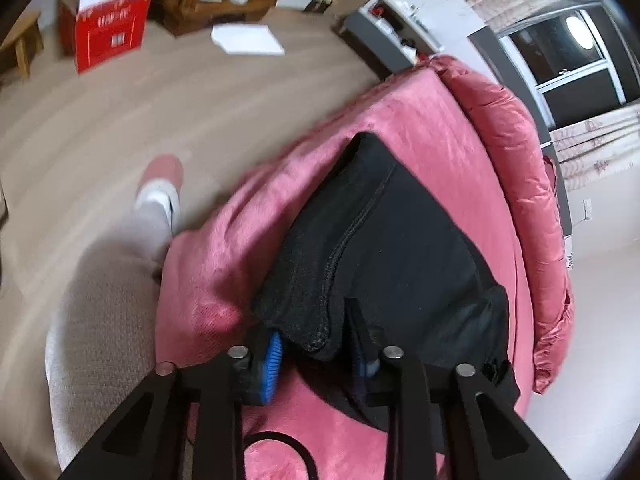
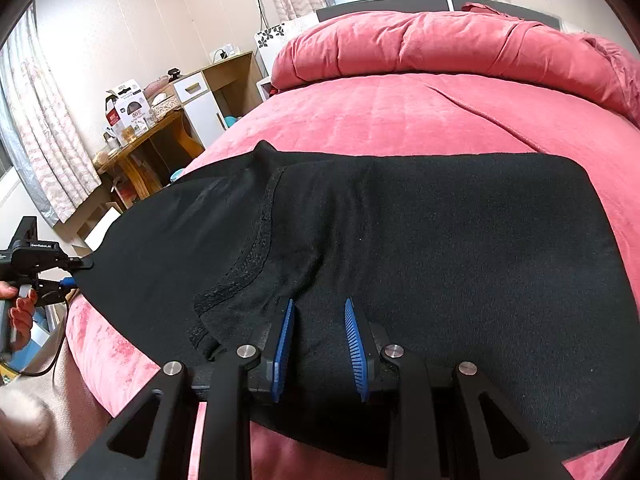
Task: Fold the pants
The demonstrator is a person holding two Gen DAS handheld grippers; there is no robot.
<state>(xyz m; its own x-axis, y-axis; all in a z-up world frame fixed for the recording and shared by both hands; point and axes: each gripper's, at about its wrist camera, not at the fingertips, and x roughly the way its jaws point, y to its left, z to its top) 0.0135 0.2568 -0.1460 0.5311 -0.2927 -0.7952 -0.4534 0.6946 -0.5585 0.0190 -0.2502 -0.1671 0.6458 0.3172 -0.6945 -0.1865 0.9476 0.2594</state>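
Blue pads [image 1: 273, 354] of left gripper [image 1: 320, 360] straddle black pants' [image 2: 440, 260] hem at bed's [image 2: 400, 112] near edge, grip unclear. Right gripper [image 2: 320, 350] apart, over cloth. Pinch both layers before lifting.

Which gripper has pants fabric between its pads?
The left gripper: black pants edge sits between its blue pads. The right gripper rests atop the flat pants, pads apart.

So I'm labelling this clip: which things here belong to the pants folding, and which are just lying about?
Part of the job:
black pants
left tool
right tool
pink bed cover beneath

Lying about:
red box
white paper
wooden desk
rolled duvet
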